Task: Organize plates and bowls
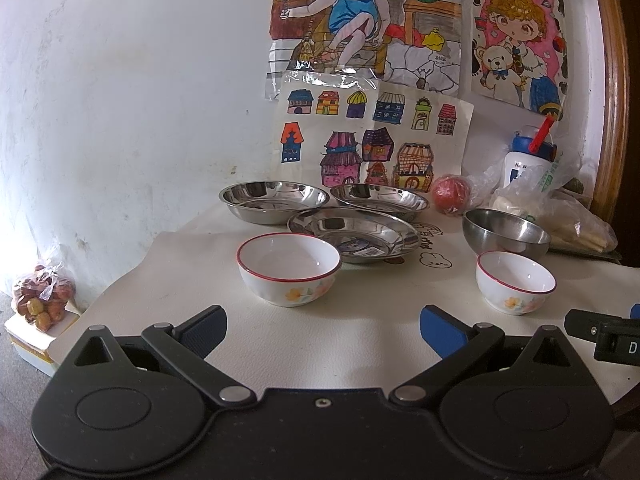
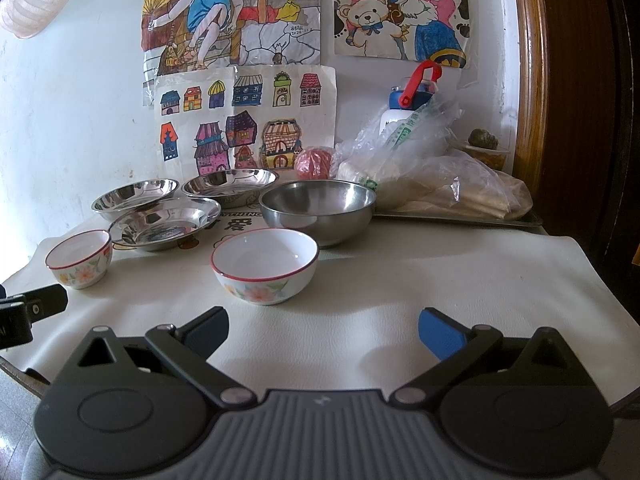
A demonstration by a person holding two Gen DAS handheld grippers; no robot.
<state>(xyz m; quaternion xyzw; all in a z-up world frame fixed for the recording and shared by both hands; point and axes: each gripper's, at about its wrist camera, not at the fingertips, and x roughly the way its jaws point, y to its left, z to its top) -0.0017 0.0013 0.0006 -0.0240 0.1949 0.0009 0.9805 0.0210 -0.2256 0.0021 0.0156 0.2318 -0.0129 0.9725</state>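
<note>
Three shallow steel plates lie near the wall: a back-left plate (image 1: pixel 274 200) (image 2: pixel 134 196), a back-right plate (image 1: pixel 380 199) (image 2: pixel 230 186) and a front plate (image 1: pixel 354 234) (image 2: pixel 164 222). A steel bowl (image 1: pixel 506 234) (image 2: pixel 318 206) stands to their right. Two white floral bowls with red rims sit nearer: the left bowl (image 1: pixel 289 268) (image 2: pixel 78 258) and the right bowl (image 1: pixel 515 281) (image 2: pixel 265 266). My left gripper (image 1: pixel 323 330) is open just short of the left bowl. My right gripper (image 2: pixel 323 330) is open just short of the right bowl. Both hold nothing.
A white cloth (image 2: pixel 440 272) covers the table. At the back right stand a red fruit (image 1: pixel 450 194), a bottle (image 1: pixel 530 160), plastic bags (image 2: pixel 420 160) and a metal tray (image 2: pixel 460 216). Drawings (image 1: pixel 372 132) hang on the wall. A bag of fruit (image 1: pixel 42 298) sits low beyond the left table edge.
</note>
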